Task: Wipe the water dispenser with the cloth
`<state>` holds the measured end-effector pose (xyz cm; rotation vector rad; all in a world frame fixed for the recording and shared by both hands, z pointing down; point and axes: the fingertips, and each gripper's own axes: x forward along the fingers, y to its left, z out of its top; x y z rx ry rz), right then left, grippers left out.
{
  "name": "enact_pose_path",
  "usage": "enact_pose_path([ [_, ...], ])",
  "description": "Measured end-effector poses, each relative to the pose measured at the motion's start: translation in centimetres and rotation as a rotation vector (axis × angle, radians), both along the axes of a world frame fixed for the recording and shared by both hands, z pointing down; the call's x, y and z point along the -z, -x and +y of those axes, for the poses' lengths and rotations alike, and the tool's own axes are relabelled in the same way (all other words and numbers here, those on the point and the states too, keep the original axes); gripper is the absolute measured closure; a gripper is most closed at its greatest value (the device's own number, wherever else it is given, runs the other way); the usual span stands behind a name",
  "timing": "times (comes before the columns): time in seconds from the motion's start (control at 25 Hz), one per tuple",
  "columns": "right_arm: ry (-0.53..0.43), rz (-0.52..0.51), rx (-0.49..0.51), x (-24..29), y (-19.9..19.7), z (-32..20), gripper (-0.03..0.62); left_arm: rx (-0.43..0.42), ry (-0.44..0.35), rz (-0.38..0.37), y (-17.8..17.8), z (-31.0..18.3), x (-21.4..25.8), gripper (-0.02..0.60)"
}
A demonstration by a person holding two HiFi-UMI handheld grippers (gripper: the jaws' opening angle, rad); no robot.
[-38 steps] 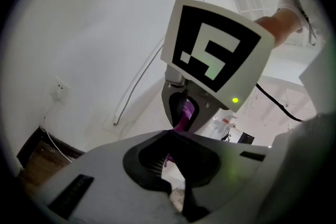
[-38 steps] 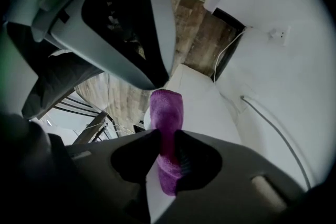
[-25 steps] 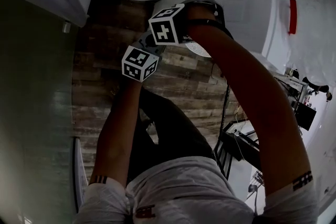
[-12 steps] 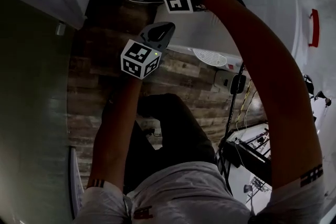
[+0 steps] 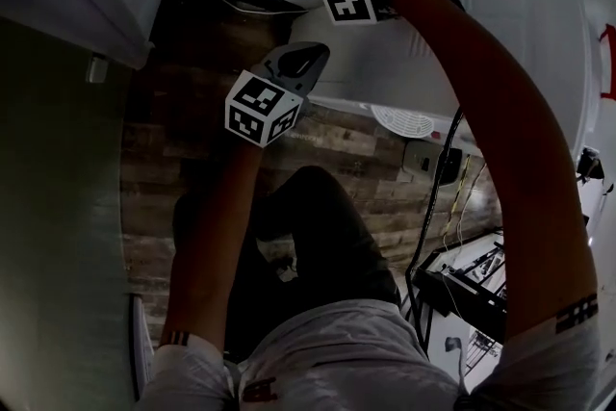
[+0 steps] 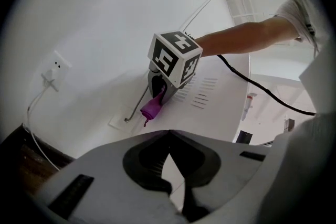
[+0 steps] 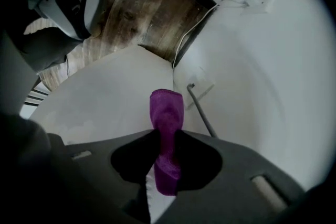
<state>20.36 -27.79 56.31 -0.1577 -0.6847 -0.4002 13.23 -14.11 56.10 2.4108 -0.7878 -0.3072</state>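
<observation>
The white water dispenser [image 5: 404,63] stands at the upper right of the head view, and its panel with vent slits [image 6: 210,105] fills the left gripper view. A purple cloth [image 7: 167,134] is pinched in my right gripper [image 7: 167,139], which is shut on it and holds it against the dispenser's white side [image 7: 105,107]. The left gripper view shows that right gripper [image 6: 156,98] with the cloth [image 6: 152,107] hanging from its tip. My left gripper [image 6: 169,136] is shut with nothing in it and hangs in the air below and left of the right one [image 5: 298,63].
A wall socket [image 6: 52,78] with a white cable sits on the wall to the left of the dispenser. A thin grey rod [image 7: 202,110] runs along the white surface beside the cloth. Below are a wood floor [image 5: 164,111], a black cable [image 5: 448,168] and my legs.
My right arm has risen up the dispenser's side with the cloth. The left gripper has shifted slightly up and right. The head view has tilted, so the dispenser sits lower in it.
</observation>
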Motion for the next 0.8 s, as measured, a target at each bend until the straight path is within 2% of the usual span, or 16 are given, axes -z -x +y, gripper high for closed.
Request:
enact_pose_path([
  [0.32, 0.021, 0.024, -0.007, -2.8, -1.2, -0.3, 0.502, -0.013, -0.021, 0.011, -1.1, -0.7, -2.3, 0.583],
  [0.8, 0.049, 0.062, -0.063, -2.6, -2.7, 0.5, 0.502, -0.051, -0.066, 0.047, -2.5, -0.9, -3.6, 0.583],
])
